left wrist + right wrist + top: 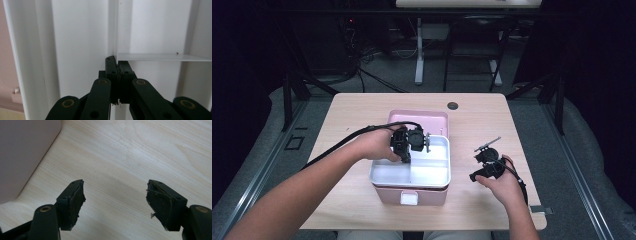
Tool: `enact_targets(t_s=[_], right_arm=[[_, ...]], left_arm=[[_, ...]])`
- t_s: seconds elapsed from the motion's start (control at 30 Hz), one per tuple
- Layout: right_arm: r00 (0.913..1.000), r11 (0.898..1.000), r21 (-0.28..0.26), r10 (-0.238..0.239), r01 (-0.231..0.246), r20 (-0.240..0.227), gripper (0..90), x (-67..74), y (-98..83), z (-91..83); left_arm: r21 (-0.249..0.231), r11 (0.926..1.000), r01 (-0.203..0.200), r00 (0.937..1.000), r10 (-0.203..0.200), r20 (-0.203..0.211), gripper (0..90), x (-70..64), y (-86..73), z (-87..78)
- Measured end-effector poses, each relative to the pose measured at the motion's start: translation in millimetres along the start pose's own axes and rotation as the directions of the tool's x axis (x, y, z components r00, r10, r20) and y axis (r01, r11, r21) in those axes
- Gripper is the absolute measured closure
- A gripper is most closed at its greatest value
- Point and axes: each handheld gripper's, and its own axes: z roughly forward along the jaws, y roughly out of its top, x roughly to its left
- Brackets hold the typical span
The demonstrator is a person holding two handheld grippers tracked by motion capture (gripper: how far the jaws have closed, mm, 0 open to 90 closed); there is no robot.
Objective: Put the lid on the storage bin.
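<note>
Up close, we see the left hand-held gripper [117, 65] pinched on the white tray [432, 172] divider [116, 30], tray atop the pink box [422, 196]; right hand-held gripper [115, 202] gapes wide, empty, over the surface [140, 152]. No writing legible.

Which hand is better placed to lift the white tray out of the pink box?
Left. The left gripper is already shut on the divider wall of the white tray, which sits in the pink box. The right gripper is open over bare table, off to the side of the box.
</note>
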Motion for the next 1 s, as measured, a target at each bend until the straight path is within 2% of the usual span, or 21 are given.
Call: enact_targets(t_s=[0.27, 0.4, 0.67, 1.0], right_arm=[[1.0, 1.0, 0.001, 0.002, -0.002, -0.004, 29.6, -0.1, -0.3, 1.9], [1.0, 1.0, 0.004, 0.003, -0.003, -0.003, 29.6, -0.1, -0.7, 2.6], [0.9999, 1.0, 0.002, 0.008, -0.008, -0.007, 29.6, 0.2, -0.9, 2.5], [1.0, 1.0, 0.002, 0.009, -0.009, -0.003, 29.6, -0.6, -1.5, 3.0]], left_arm=[[0.001, 1.0, -0.008, 0.9999, 0.008, 0.01, 89.1, 0.4, -0.4, 7.3], [-0.013, 0.9999, -0.003, 0.9999, 0.003, 0.011, 89.1, -0.4, 0.2, 9.1], [0.0, 0.9999, -0.012, 0.9999, 0.012, 0.006, 89.1, -0.3, 1.1, 11.9], [0.004, 0.9998, -0.017, 0.9996, 0.017, 0.023, 89.0, -1.2, 0.4, 19.7]])
